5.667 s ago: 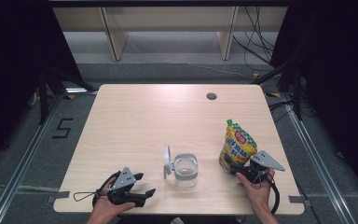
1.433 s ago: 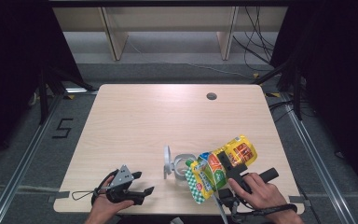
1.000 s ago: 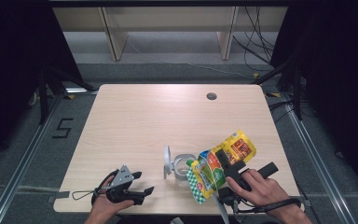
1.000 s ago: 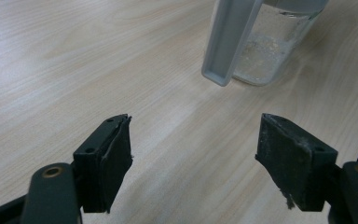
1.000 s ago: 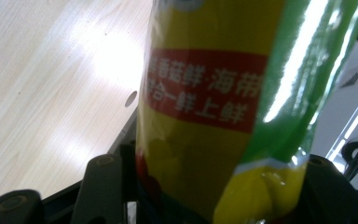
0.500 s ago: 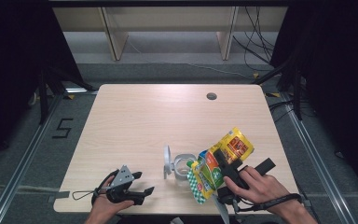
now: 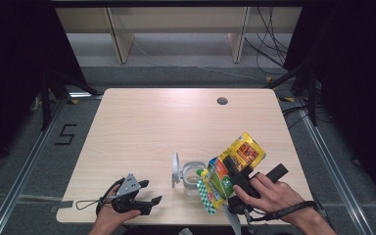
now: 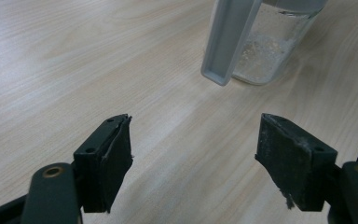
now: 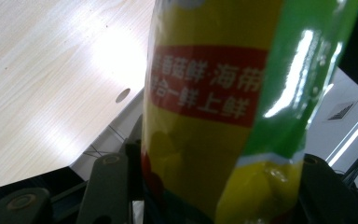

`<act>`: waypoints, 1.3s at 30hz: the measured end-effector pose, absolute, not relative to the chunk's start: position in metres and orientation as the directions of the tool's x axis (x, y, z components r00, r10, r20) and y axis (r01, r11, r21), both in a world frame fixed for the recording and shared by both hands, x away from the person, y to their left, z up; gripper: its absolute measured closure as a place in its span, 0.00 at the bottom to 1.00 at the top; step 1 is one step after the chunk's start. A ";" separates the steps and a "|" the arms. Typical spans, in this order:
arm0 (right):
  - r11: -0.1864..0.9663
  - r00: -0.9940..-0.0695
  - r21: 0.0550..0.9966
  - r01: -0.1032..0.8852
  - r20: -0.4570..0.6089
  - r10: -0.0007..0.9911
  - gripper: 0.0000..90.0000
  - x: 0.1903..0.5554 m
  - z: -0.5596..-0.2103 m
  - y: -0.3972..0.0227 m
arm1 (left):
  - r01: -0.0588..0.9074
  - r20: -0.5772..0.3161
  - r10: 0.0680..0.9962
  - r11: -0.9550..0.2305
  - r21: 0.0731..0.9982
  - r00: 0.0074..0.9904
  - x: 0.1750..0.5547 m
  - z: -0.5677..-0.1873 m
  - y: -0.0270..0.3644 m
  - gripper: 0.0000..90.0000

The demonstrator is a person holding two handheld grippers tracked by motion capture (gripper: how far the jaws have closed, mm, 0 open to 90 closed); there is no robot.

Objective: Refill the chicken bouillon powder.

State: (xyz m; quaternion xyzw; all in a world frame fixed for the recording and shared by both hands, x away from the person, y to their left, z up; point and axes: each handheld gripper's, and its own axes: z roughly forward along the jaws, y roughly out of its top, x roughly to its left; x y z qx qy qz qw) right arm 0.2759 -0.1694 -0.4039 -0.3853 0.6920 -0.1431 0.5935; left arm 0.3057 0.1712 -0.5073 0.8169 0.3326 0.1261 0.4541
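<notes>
Tilting over the glass jar of pale powder, the yellow pouch sits pinched in the right tool.

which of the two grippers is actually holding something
The right gripper: its jaws clamp the yellow-green pouch, tipped over the glass jar. The left gripper rests open and empty.

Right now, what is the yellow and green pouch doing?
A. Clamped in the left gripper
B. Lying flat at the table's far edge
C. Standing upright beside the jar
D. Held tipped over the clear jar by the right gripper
D: the right gripper clamps the pouch, tilted with its low end over the clear jar; the left gripper is open, with nothing between its jaws.
</notes>
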 end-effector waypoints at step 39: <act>0.625 0.016 -0.679 -0.385 -0.682 -0.731 0.59 0.275 -0.398 -0.167 | 0.430 -0.090 0.659 -0.374 0.822 0.747 0.306 -0.507 0.171 0.28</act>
